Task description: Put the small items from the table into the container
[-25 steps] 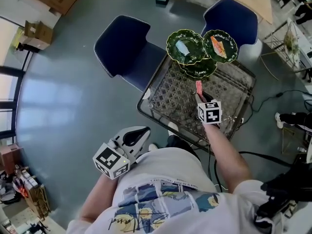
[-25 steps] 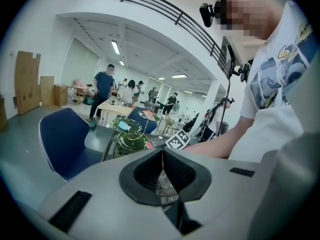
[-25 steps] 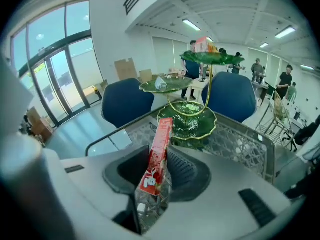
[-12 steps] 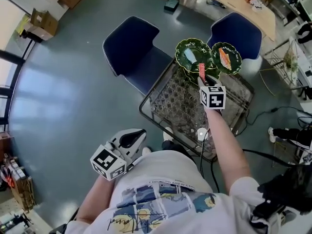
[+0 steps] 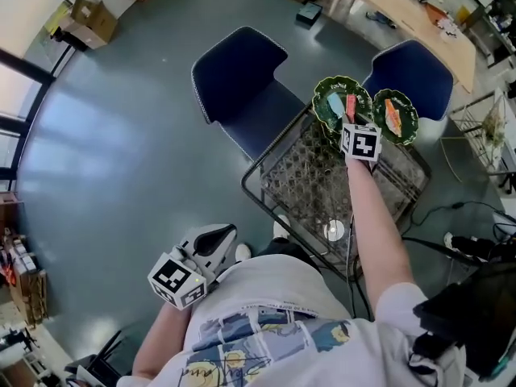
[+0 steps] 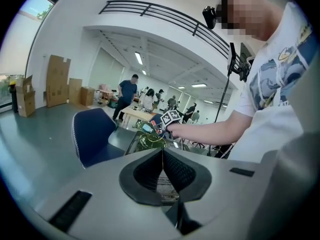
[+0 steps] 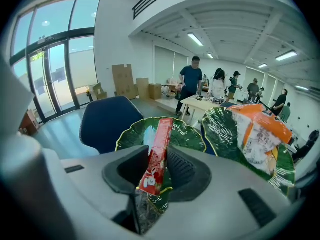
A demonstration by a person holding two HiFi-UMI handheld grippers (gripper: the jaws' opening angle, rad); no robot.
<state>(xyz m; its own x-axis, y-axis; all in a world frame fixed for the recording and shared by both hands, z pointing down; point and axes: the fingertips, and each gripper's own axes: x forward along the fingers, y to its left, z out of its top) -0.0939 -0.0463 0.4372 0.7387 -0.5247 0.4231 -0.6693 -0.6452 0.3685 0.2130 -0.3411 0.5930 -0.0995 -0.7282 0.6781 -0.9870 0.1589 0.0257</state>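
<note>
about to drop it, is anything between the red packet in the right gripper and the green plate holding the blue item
Nothing visible. The red packet, clamped in the right gripper, is at the green plate's near rim; the blue item lies left of it.

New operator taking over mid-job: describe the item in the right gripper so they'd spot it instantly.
Start at the wire-mesh table; green leaf-shaped plates sit at its far end. Above the leftmost plate, the right gripper pinches a slim red stick packet. Its neighbours are a pale blue item on that plate and a wider orange packet.
</note>
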